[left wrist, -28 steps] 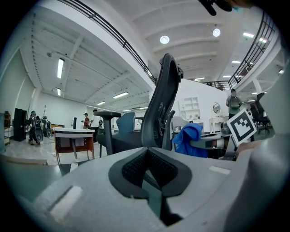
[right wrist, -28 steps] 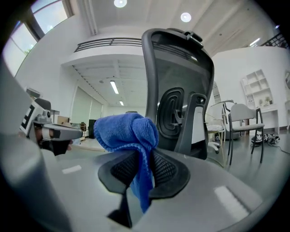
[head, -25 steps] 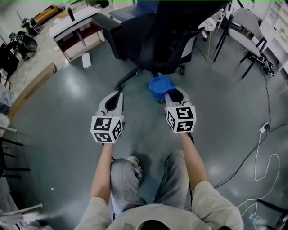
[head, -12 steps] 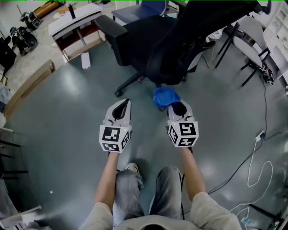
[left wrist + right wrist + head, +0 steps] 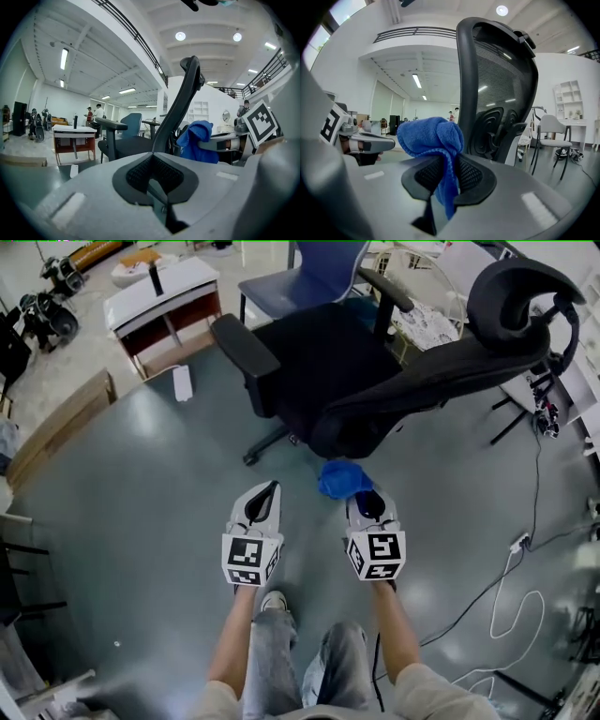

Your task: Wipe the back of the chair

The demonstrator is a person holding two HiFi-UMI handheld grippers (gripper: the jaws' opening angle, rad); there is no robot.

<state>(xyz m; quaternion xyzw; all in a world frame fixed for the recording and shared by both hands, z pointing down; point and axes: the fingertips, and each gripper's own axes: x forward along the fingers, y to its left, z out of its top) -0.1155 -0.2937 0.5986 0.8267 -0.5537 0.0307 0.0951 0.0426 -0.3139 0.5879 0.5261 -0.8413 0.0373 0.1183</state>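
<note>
Just ahead of the right gripper [image 5: 364, 495], the black office chair's mesh backrest [image 5: 502, 89] stands near but apart from it. That gripper's jaws are clamped on a bunched blue microfibre cloth [image 5: 433, 136], which juts out toward the backrest. Beside it, the left gripper [image 5: 266, 493] has its jaws together with nothing between them, above the grey floor [image 5: 141, 474].

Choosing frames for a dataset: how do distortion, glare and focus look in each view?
Head view: sharp, edges bent by the wide lens, soft light sheen on the floor. Left gripper view: strong fisheye, black corners, chair curved but clear. Right gripper view: same fisheye, cloth crisp, ceiling lamp bright.
</note>
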